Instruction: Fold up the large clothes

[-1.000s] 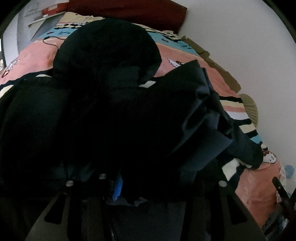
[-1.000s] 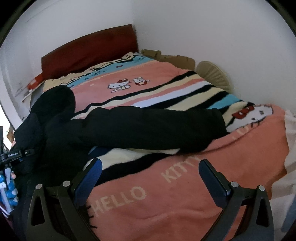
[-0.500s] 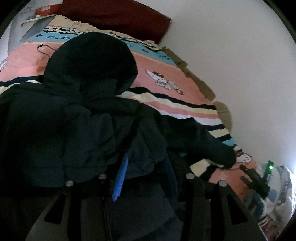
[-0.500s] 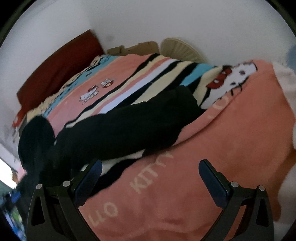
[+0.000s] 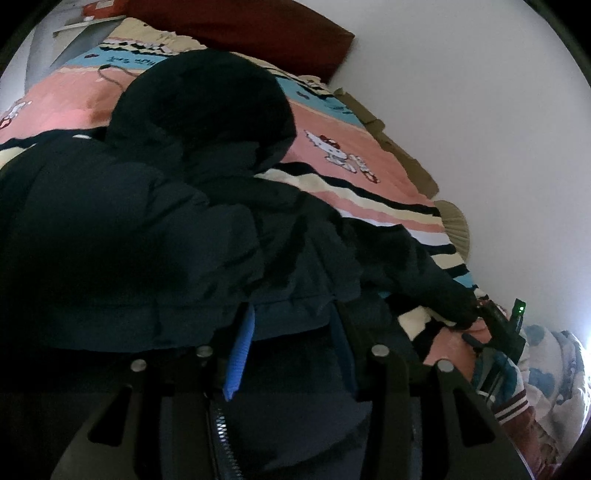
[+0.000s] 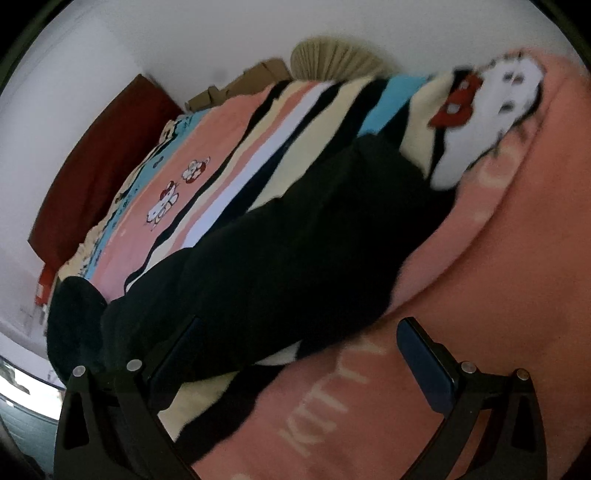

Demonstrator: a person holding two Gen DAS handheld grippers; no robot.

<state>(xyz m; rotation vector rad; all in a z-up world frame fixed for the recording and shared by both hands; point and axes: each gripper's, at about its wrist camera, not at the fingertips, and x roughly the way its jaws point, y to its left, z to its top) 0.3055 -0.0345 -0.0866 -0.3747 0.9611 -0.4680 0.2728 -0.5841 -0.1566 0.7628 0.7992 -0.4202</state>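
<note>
Two grippers: we kept them on opposite ends of one hooded puffer jacket [image 5: 155, 229]; the split looked meant to hold the body steady at one end while the far sleeve was dealt with at the other
Left gripper [image 5: 291, 354]: its jaws stood narrow and pinched a bunched fold of the jacket's hem; one blue pad [image 5: 240, 354] showed against the dark cloth; we judged this hold served as an anchor so the body would not slide on the blanket
Right gripper [image 6: 295, 354]: its jaws stood wide with nothing pressed between them; the sleeve [image 6: 295, 236] lay just ahead of the fingers, so we read it as lined up for a grasp not yet made
Jacket's place: it lay spread on the striped pink Hello Kitty blanket [image 5: 369, 155] on the bed, hood [image 5: 207, 103] toward the dark red headboard [image 5: 258, 29], one sleeve stretched out across the stripes toward the wall side
Jacket's look: very dark navy or black, thick and quilted, puffed in soft ridges; a zip [image 5: 221, 424] showed near the held hem; bulky enough that we expected folds to spring back
Fold so far: the sleeve was out to the side, so we judged the folding at an early stage
</note>
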